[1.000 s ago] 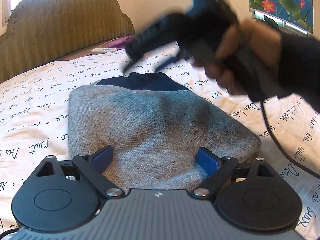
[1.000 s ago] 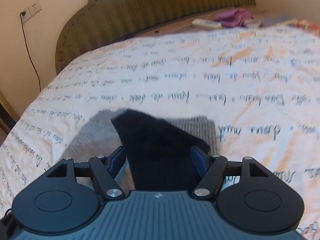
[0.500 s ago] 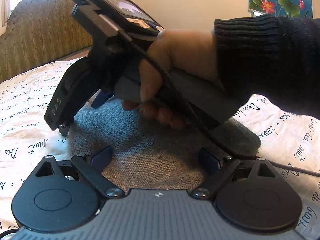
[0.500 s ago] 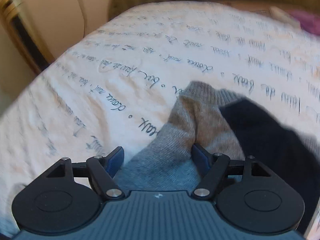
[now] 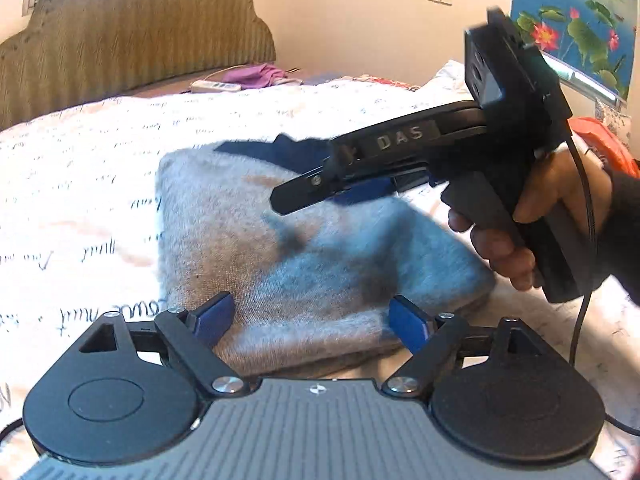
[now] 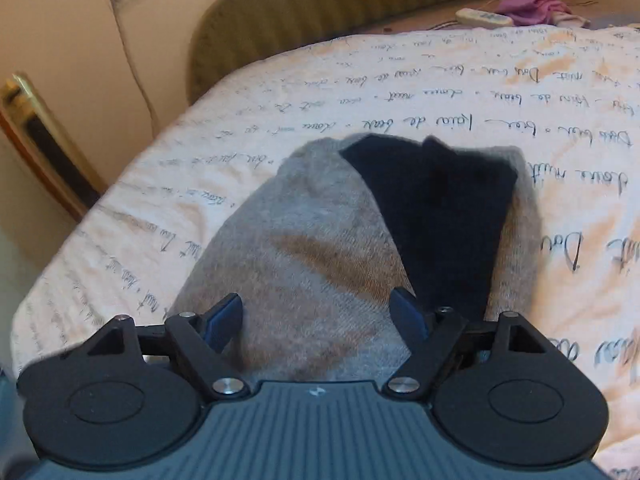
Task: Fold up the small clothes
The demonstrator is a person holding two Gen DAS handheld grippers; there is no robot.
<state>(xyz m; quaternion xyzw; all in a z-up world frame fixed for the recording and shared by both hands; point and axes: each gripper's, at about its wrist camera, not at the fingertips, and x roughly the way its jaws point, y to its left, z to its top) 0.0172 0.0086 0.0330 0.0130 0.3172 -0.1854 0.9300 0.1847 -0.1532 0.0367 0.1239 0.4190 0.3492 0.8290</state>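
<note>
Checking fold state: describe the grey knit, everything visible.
The grey knit is a soft, fine-knit garment folded into a rough rectangle, lying flat on the script-printed bedsheet. A dark navy piece lies over its far end. Both grippers have pads apart; neither visibly presses it.

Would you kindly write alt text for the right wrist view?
A folded grey knit garment with a dark navy panel lies on a script-printed bedspread. The right gripper hovers over its near edge, jaws opening, nothing gripped.
</note>
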